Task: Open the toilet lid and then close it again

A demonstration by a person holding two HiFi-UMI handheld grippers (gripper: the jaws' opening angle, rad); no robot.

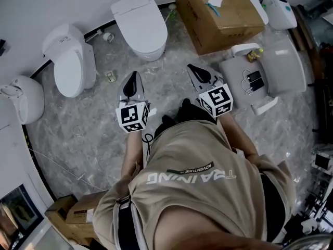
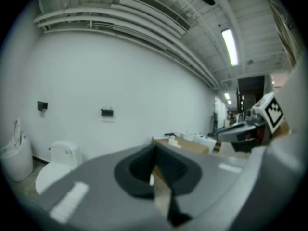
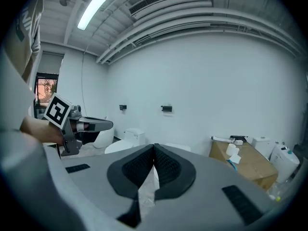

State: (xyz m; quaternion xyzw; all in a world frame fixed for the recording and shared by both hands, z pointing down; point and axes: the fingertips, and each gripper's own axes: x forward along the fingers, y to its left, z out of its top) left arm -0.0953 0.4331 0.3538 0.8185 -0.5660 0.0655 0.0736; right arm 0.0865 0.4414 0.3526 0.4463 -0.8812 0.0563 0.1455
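1. Hovering with both tools in front of me, well short of any toilet; by my judgement nothing of the task has begun.
2. My left gripper [image 1: 133,80] has its jaws pressed together with nothing between them. My right gripper [image 1: 200,74] is the same, closed and empty.
3. I take the toilet [image 1: 140,25] straight ahead by the wall as my target, and its lid is down. A second toilet [image 1: 72,66] to the left is also shut, so I cannot be sure.
4. Left to do: approach, raise the lid, then lower it again.
5. A cardboard box [image 1: 223,17] stands just right of the target and may crowd my right gripper. A small fitting [image 1: 111,76] lies on the floor [image 1: 88,134] between the toilets.
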